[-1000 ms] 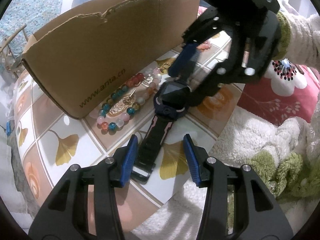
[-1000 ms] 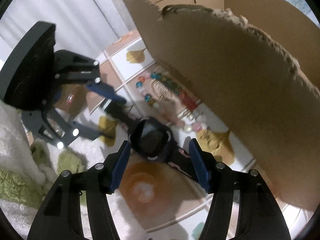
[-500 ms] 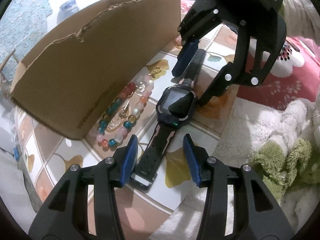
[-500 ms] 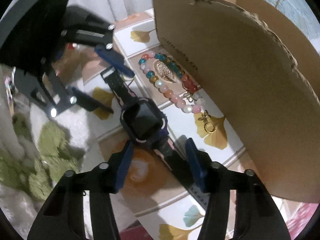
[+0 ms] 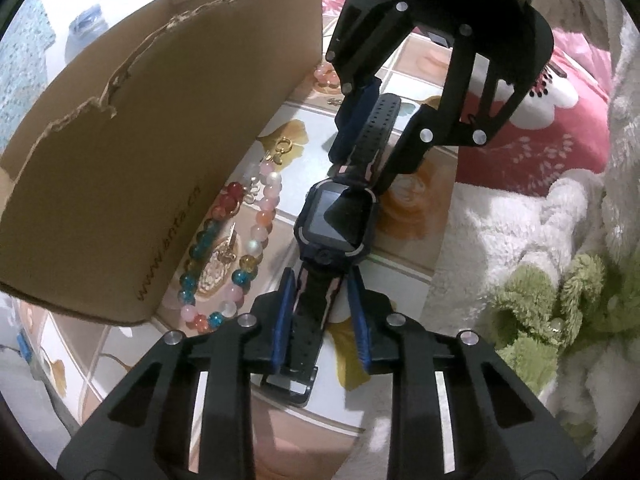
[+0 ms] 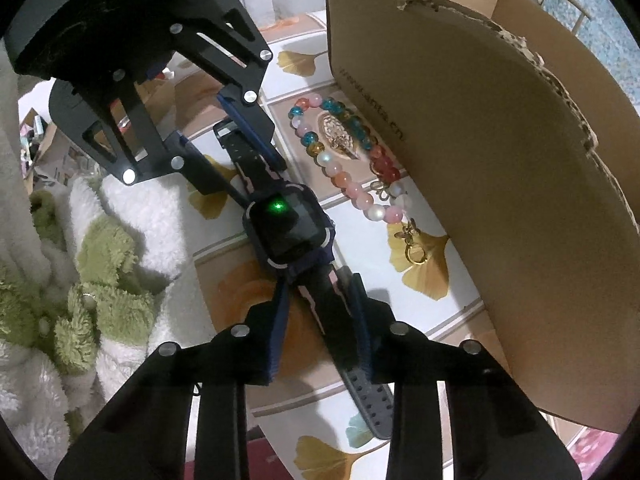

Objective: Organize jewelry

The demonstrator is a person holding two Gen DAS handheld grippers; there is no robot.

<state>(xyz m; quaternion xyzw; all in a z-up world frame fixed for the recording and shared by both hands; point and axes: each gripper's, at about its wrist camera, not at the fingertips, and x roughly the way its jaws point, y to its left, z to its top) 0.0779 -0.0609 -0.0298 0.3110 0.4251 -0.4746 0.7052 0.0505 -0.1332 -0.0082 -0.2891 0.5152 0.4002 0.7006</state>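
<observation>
A dark smartwatch [image 5: 336, 216] with black and pink straps lies on the tiled tabletop; it also shows in the right wrist view [image 6: 290, 228]. My left gripper [image 5: 320, 300] straddles the buckle strap, its blue pads close on either side, a small gap showing on the right. My right gripper [image 6: 320, 304] straddles the perforated strap the same way from the opposite end. A colourful bead bracelet [image 5: 240, 248] with a gold charm lies beside the watch against the cardboard box [image 5: 160, 140]; it also shows in the right wrist view [image 6: 348, 164].
The open cardboard box [image 6: 500, 200] stands tall along one side of the watch. White and green fluffy fabric [image 5: 520, 260] and a pink flowered cloth [image 5: 540, 136] border the table's other side. More beads [image 5: 326, 76] lie past the box corner.
Both grippers have moved in along the watch from its two ends and narrowed around the straps. The watch has stayed flat on the table.
</observation>
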